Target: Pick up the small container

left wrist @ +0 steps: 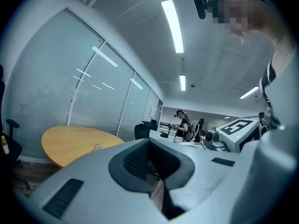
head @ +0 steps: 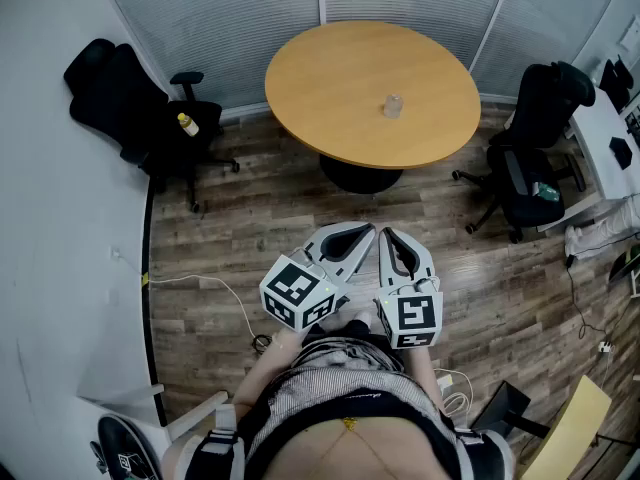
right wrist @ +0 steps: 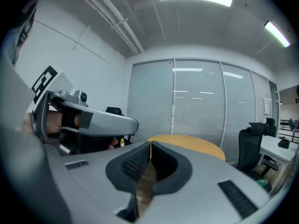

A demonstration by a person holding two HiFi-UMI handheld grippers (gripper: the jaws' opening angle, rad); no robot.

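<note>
The small clear container point(head: 393, 105) stands upright on the round wooden table point(head: 340, 88), far ahead of both grippers. In the left gripper view the container point(left wrist: 97, 146) is a small shape on the tabletop to the left of the jaws. My left gripper point(head: 366, 231) and right gripper point(head: 388, 234) are held side by side close to the person's body, over the wood floor. Each is shut with nothing between its jaws. The left gripper point(left wrist: 150, 140) points level; the right gripper point(right wrist: 151, 143) points toward the table point(right wrist: 196, 142), where its jaws hide the container.
A black office chair point(head: 150, 108) at the left carries a small yellow bottle point(head: 187, 124). Another black chair point(head: 535, 158) stands right of the table beside a white desk point(head: 605, 138). Cables point(head: 235, 303) lie on the floor. Blinds line the far wall.
</note>
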